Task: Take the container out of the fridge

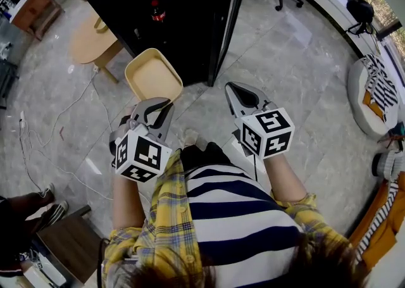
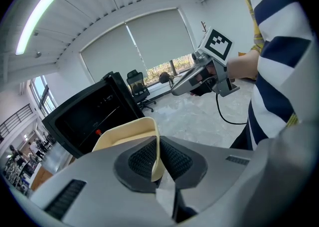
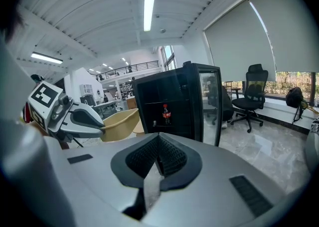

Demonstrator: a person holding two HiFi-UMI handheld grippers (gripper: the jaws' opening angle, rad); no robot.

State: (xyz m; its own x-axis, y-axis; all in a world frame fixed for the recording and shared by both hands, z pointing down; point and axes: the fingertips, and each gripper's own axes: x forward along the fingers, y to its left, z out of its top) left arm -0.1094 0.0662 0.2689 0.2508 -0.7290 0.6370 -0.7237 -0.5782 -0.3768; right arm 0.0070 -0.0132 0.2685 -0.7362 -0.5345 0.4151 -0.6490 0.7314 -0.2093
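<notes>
A cream, empty container (image 1: 154, 76) hangs in the air just in front of the black fridge (image 1: 171, 2), outside it. My left gripper (image 1: 159, 108) is shut on its near wall; in the left gripper view the thin cream rim (image 2: 156, 157) is pinched between the two dark pads. My right gripper (image 1: 233, 89) floats to the right of the container, shut with nothing in it, its pads (image 3: 167, 155) meeting. The right gripper view shows the container (image 3: 119, 123) in the left gripper (image 3: 75, 118), beside the fridge (image 3: 149, 99).
The fridge's glass door (image 1: 226, 24) stands open to the right. A red-capped cola bottle (image 1: 156, 11) stands inside. A wooden chair (image 1: 93, 41) sits left of the fridge, cables (image 1: 44, 135) trail over the tiled floor, an office chair (image 3: 251, 96) stands far right.
</notes>
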